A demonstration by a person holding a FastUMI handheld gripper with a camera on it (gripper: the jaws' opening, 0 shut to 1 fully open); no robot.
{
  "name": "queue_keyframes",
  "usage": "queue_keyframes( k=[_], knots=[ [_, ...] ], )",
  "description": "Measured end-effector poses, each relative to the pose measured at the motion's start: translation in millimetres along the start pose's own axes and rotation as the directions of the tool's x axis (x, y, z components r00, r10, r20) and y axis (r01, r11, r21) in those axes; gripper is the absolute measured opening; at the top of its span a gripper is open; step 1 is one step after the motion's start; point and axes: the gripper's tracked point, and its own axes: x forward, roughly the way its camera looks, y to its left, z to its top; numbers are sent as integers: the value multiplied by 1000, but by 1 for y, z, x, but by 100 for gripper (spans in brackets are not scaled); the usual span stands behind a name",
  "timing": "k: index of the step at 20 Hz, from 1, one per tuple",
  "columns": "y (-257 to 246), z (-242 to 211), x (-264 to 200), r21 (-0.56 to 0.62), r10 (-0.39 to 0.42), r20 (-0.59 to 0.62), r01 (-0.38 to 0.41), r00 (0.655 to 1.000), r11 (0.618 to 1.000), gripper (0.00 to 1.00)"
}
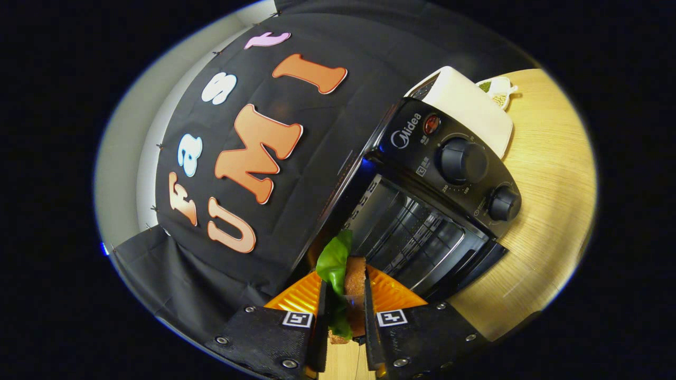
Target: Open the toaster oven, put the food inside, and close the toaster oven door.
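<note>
Sandwich (346,285): a bread slice with a green leaf, clamped edge-on between the fingers, its leaf end poking out past their tips. Both fingers press on it, so I read the gripper (346,311) as narrow and loaded. The oven (433,211) lies just ahead and to the right of the tips, on the wooden table (549,211). Its cavity (412,232) is exposed, wire rack visible, so I judge the door already open. The view is rolled hard, so the oven appears tilted; I take the gripper to be twisted in the hand. The insertion line runs forward-right from the tips into the cavity. Two knobs (463,161) sit beside the mouth.
</note>
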Motion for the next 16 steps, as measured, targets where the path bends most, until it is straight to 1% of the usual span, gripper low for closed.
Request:
queue_keyframes(
  k=[3,5,7,10,12,14,15,16],
  knots=[
    [-3,-3,9,0,-19,50,19,999,1000,30],
    [1,-3,16,-3,-11,88,11,996,1000,30],
    [-5,-4,24,-32,-40,120,44,992,999,30],
    [-5,-5,31,-77,-51,143,63,988,995,30],
    [-4,-3,36,-131,-70,158,91,985,987,30],
    [-6,0,38,-204,-89,181,126,979,971,33],
    [-6,3,38,-255,-95,191,142,977,956,39],
    [-8,5,37,-308,-112,203,172,973,936,42]
  ],
)
